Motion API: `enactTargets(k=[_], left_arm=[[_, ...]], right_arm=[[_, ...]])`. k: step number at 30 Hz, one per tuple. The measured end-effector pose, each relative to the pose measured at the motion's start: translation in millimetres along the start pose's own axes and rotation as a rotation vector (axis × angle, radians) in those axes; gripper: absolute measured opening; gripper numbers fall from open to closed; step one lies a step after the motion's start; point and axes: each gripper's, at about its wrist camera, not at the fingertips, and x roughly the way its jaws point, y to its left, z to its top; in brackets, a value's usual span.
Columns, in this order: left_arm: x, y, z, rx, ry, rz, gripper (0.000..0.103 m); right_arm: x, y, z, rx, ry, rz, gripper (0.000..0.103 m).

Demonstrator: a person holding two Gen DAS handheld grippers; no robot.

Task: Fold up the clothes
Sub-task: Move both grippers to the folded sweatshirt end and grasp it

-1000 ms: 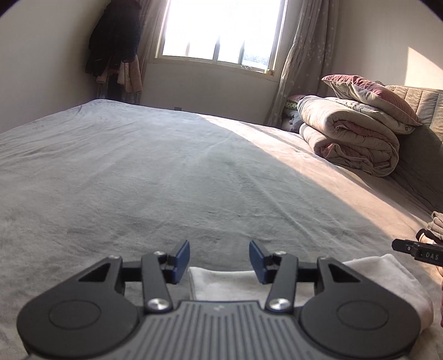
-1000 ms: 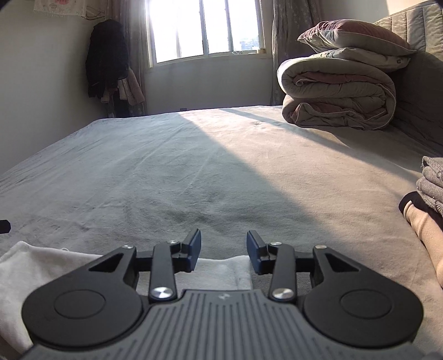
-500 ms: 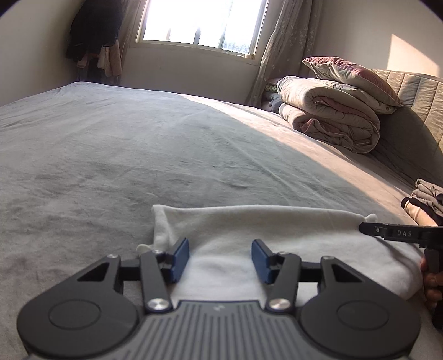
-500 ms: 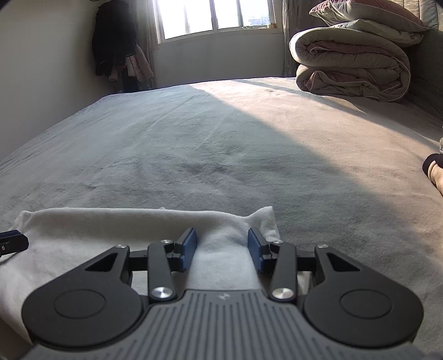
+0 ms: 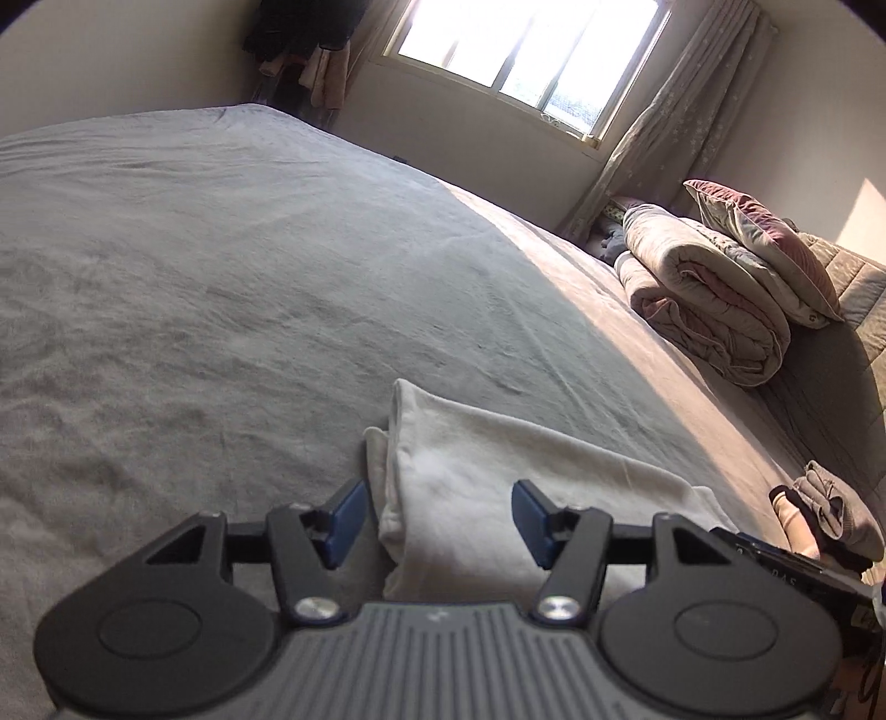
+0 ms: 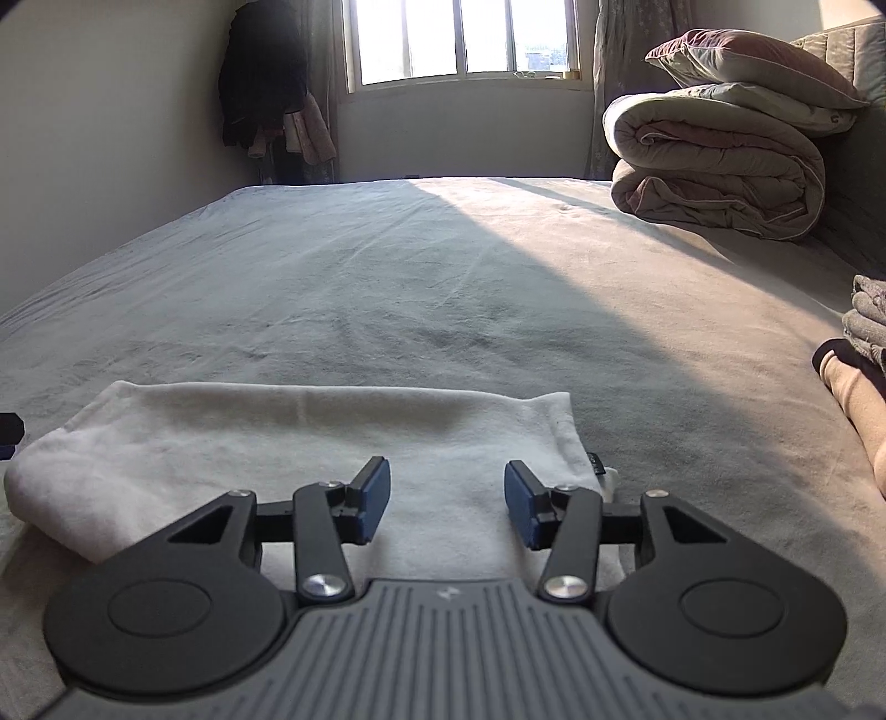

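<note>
Both grippers' blue fingers (image 5: pixel 344 522) (image 6: pixel 372 497) stand apart, having just been opening, gripping nothing — left gripper (image 5: pixel 438 520), right gripper (image 6: pixel 447 501). The grey bed (image 6: pixel 443 288) fills both frames. Low and centre lies the white folded garment (image 6: pixel 288 443) — plain, soft, its long axis running left to right.

Two low wrist views facing window (image 6: pixel 465 41), sharing white cloth (image 6: pixel 288 437)

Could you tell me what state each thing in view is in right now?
White garment: folded, flat on the bed.
Left gripper: jaws just widened, open, nothing pinched.
Right gripper: jaws just widened, open, above garment.
Quilt: rolled, pillow on top.
</note>
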Motion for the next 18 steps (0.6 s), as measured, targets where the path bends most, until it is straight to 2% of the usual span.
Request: enactTargets(k=[4, 9, 10, 11, 12, 18], left_arm=[[-5.5, 10.0, -10.0, -0.141, 0.073, -0.007, 0.060], [12.0, 13.8, -41.2, -0.398, 0.189, -0.141, 0.062], [17.0, 11.7, -47.3, -0.439, 0.188, -0.146, 0.062], [21.0, 8.7, -52.5, -0.472, 0.164, -0.139, 0.062], [23.8, 6.2, -56.4, -0.497, 0.130, -0.128, 0.062], [30.8, -1.8, -74.5, -0.693, -0.105, -0.048, 0.062]], right_arm=[[-8.6, 13.9, -4.9, 0.011, -0.007, 0.044, 0.050], [-12.0, 27.8, -9.0, 0.026, -0.020, 0.094, 0.050], [-11.3, 29.6, -9.0, 0.031, -0.021, 0.106, 0.043], [-11.2, 32.6, -9.5, 0.032, -0.019, 0.119, 0.030], [-10.4, 36.6, -9.5, 0.028, -0.013, 0.129, 0.026], [-5.1, 55.9, -5.4, 0.006, -0.018, 0.159, 0.021]])
